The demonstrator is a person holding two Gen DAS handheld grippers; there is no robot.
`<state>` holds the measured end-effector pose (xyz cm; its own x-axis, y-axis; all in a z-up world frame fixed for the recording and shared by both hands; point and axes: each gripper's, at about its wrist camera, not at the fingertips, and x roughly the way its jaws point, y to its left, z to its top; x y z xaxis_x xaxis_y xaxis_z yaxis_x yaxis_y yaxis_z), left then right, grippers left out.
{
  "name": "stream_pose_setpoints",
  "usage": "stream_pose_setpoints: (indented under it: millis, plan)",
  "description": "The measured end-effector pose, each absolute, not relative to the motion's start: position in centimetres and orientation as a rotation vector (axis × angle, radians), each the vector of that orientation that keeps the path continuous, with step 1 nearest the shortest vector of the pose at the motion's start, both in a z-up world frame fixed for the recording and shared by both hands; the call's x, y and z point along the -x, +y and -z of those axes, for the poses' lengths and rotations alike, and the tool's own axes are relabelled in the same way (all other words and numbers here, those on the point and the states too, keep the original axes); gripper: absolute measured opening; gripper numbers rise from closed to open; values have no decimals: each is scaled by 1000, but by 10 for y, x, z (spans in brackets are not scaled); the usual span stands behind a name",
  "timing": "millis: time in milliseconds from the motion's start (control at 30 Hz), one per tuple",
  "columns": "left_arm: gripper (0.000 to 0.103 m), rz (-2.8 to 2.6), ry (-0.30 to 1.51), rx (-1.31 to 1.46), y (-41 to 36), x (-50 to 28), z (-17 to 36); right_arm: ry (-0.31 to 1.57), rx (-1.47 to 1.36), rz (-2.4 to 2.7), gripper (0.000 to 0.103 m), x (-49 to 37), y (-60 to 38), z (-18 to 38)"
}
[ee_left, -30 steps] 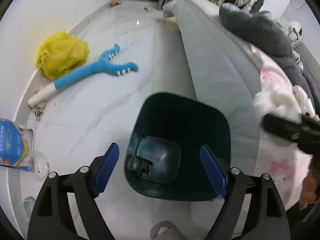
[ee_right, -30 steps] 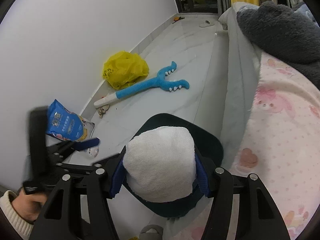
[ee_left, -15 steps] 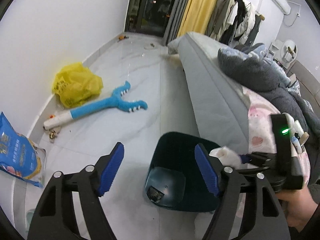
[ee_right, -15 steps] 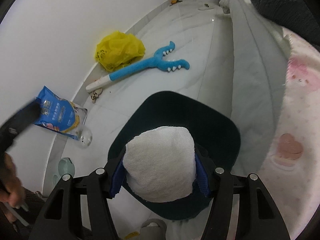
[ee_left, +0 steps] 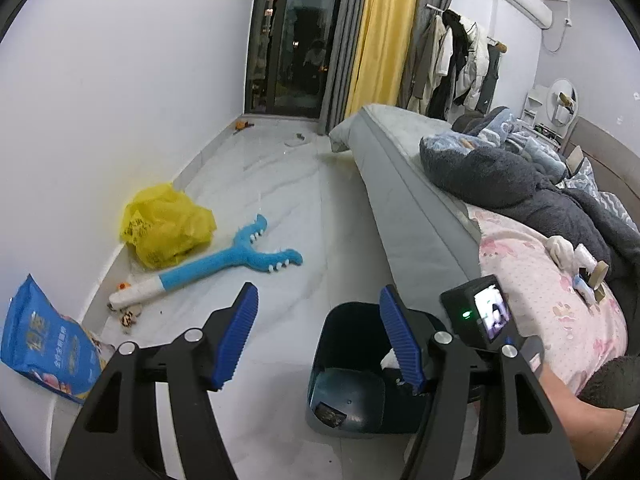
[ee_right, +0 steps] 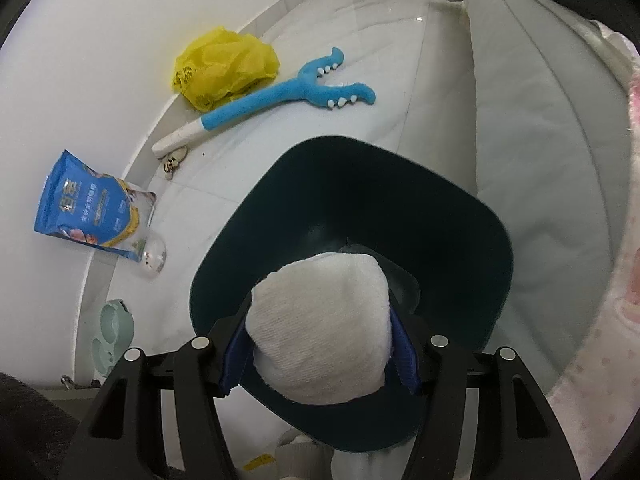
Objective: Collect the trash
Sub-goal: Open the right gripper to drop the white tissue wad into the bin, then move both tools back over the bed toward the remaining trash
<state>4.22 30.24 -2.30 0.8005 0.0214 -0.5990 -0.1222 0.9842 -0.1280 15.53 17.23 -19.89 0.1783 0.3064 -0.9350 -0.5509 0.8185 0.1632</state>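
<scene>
Tissue wad over bin

White tissue wad (ee_right: 320,328) sits between right gripper (ee_right: 320,354) pads, jaws opening, directly above dark bin (ee_right: 472,216) mouth. Left gripper (ee_left: 320,340) empty, jaws closing on nothing, bin (ee_left: 332,360) just ahead-right of it. Blue plush toy (ee_right: 288,92), yellow bag (ee_right: 224,66) farther ahead-left.

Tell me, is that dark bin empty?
Not empty. The bin stands upright, and dark scraps lie on its bottom; the white wad is above it.
</scene>
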Motion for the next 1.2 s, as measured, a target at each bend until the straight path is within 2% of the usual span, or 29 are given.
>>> stream_pose_setpoints:
  millis: [67, 167, 667, 867, 1200]
  plan:
    - [66, -73, 628, 167, 303, -41, 21, 1258, 238, -606, 76, -156, 173, 202]
    - [66, -67, 619, 183, 305, -41, 19, 1246, 261, -598, 81, -154, 174, 200]
    - [69, -26, 552, 167, 284, -40, -6, 1047, 190, -694, 85, -140, 155, 122]
    - [75, 5, 531, 160, 261, -47, -15, 932, 225, -700, 86, -133, 135, 88]
    - [95, 77, 499, 117, 215, -61, -27, 827, 200, -601, 87, -137, 62, 49]
